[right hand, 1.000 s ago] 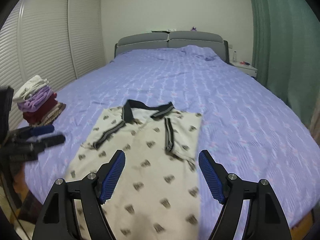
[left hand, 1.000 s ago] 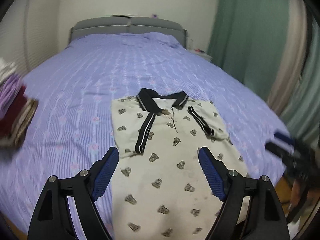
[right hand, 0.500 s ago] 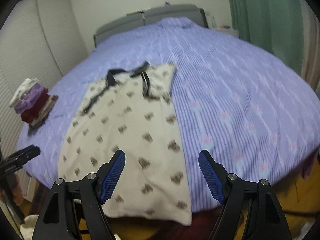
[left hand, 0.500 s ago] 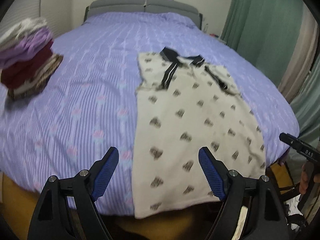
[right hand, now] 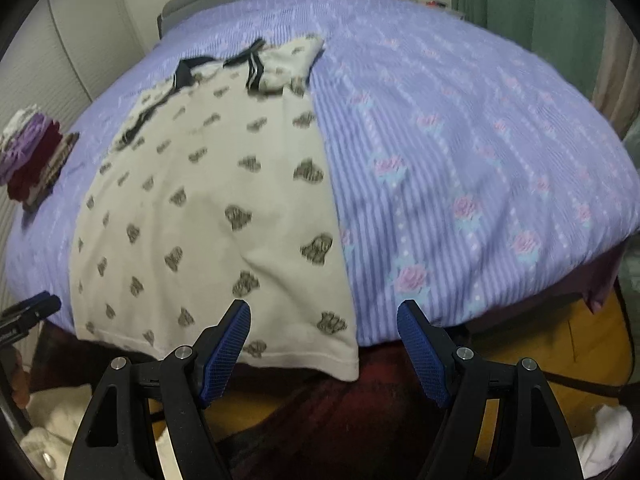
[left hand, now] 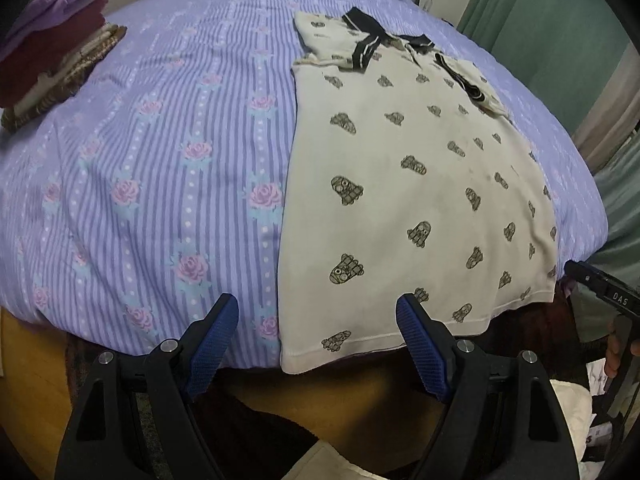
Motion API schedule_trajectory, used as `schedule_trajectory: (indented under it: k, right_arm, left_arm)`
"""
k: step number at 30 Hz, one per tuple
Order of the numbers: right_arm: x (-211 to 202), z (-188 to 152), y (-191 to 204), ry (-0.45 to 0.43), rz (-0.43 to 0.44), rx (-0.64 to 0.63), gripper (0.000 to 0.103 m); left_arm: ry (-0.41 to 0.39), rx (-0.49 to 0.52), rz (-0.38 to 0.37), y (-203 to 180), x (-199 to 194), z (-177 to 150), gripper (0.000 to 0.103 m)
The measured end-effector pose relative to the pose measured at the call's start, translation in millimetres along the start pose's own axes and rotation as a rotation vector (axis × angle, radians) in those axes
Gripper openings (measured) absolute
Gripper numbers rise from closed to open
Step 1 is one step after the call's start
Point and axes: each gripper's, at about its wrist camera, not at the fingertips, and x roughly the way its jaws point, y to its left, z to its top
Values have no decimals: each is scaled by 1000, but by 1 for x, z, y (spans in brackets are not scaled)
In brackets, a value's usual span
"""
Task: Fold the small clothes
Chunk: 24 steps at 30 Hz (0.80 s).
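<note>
A cream polo shirt (left hand: 400, 184) (right hand: 208, 216) with dark printed figures and a black collar lies flat on the purple bed, both sleeves folded inward, its hem hanging over the bed's near edge. My left gripper (left hand: 318, 338) hovers open just above the hem's left corner, nothing between its blue pads. Over the hem's right corner, my right gripper (right hand: 324, 344) is open too and holds nothing. Each gripper's tip shows at the edge of the other's view.
The bed (left hand: 160, 140) (right hand: 460, 152) wears a purple striped cover with roses. A stack of folded clothes (left hand: 52, 48) (right hand: 34, 160) sits at its left side. Wooden floor (right hand: 540, 344) and white cloth (right hand: 604, 440) lie below. Green curtains (left hand: 552, 20) hang at the right.
Both grippers have dropped and tilted downward, from over the shirt's middle to its hem at the bed's edge. Their jaws stay open.
</note>
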Motion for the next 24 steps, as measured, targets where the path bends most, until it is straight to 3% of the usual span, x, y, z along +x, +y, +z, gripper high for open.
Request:
schedule_trajectory:
  k: [2, 6, 11, 21, 24]
  right_arm:
    - [7, -1, -2, 28, 16, 6, 76]
    - [14, -4, -6, 41, -12, 2, 76]
    - [21, -4, -10, 63, -25, 0, 74]
    - [37, -7, -18, 119, -25, 7, 56]
    - [44, -8, -14, 131, -17, -14, 55]
  left_arm:
    - [24, -12, -6, 3, 8, -1, 75]
    - [78, -21, -3, 7, 26, -4, 56]
    - [106, -17, -1, 8, 42, -7, 56]
    - [114, -9, -11, 5, 60, -3, 55]
    - [117, -25, -33, 8, 63, -2, 55]
